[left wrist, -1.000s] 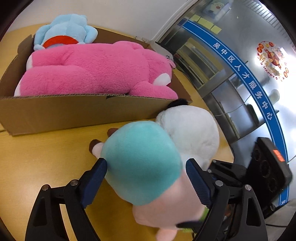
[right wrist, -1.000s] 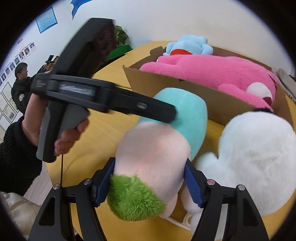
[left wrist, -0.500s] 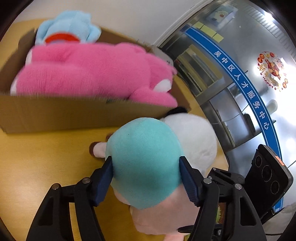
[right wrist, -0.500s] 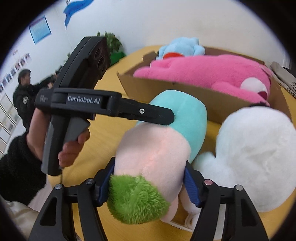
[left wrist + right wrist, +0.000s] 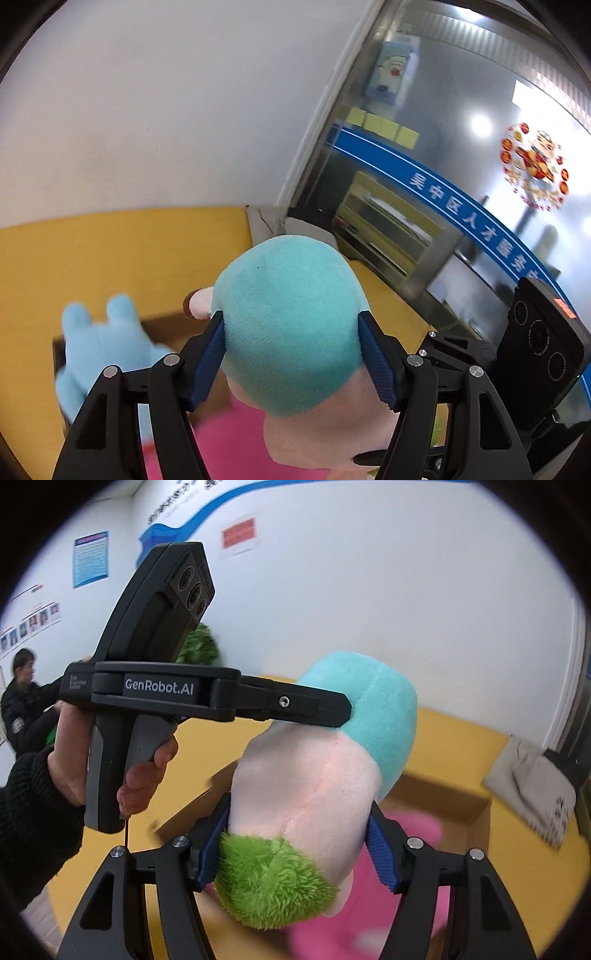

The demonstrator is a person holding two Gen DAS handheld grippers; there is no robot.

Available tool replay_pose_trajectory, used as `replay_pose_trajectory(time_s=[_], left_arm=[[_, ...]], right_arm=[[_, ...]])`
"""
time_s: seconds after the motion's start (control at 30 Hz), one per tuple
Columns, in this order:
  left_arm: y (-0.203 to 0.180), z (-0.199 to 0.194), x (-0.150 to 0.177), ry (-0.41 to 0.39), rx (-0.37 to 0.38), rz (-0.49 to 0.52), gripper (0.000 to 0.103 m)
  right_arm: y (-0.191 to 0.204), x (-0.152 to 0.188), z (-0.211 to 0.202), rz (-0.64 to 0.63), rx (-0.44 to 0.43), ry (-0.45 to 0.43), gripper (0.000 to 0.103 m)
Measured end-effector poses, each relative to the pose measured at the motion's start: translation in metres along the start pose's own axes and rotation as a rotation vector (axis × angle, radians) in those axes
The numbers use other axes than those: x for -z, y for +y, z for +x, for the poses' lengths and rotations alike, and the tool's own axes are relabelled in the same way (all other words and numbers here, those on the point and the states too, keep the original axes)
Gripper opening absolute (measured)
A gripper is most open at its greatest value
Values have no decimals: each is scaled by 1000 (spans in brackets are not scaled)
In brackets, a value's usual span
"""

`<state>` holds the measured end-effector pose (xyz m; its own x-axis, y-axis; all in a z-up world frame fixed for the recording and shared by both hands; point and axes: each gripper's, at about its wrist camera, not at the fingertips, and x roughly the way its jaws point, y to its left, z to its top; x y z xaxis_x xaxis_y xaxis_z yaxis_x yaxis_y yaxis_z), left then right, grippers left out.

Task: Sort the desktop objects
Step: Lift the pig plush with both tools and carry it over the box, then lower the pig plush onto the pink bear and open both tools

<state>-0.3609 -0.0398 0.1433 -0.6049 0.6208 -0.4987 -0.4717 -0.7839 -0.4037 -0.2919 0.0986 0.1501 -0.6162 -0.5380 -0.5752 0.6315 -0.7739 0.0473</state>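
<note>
Both grippers hold one plush toy with a teal end, a pale pink body and a green tuft. My left gripper (image 5: 291,354) is shut on the teal end (image 5: 291,325). My right gripper (image 5: 299,845) is shut on the pink body (image 5: 306,786) near the green tuft (image 5: 273,878). The toy is lifted above the open cardboard box (image 5: 476,812). The box holds a big pink plush (image 5: 236,443), also seen in the right wrist view (image 5: 391,897), and a light blue plush (image 5: 103,350). The left gripper shows from the side in the right wrist view (image 5: 332,710).
The box stands on a yellow table (image 5: 110,258) by a white wall. A grey cloth bag (image 5: 532,790) lies at the table's far right corner. Glass doors with a blue band (image 5: 461,218) are to the right. A person (image 5: 26,701) stands at the far left.
Both grippers have lifted the plush off the table and carried it up over the box. The white plush that lay beside it is out of view.
</note>
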Motion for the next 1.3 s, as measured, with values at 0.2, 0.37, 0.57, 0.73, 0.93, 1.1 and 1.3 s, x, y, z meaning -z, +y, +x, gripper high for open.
replay_pose_trajectory(time_s=[0.2, 0.37, 0.57, 0.73, 0.93, 1.1, 1.3], left_arm=[[96, 109, 8, 144, -39, -125, 73], [108, 130, 39, 193, -44, -110, 73], [98, 133, 56, 239, -76, -44, 75], [77, 106, 49, 182, -132, 8, 76], [50, 65, 20, 50, -163, 100, 76], [48, 125, 23, 171, -194, 142, 76], [86, 139, 54, 229, -228, 92, 77]], right_arm=[[-70, -8, 128, 43, -22, 189, 66], [-74, 25, 174, 63, -55, 334, 66], [-57, 37, 186, 28, -48, 418, 70], [-56, 34, 170, 49, -56, 377, 78], [-62, 19, 104, 51, -185, 231, 78], [-40, 33, 133, 17, -320, 292, 75], [-33, 51, 158, 86, -378, 352, 75]])
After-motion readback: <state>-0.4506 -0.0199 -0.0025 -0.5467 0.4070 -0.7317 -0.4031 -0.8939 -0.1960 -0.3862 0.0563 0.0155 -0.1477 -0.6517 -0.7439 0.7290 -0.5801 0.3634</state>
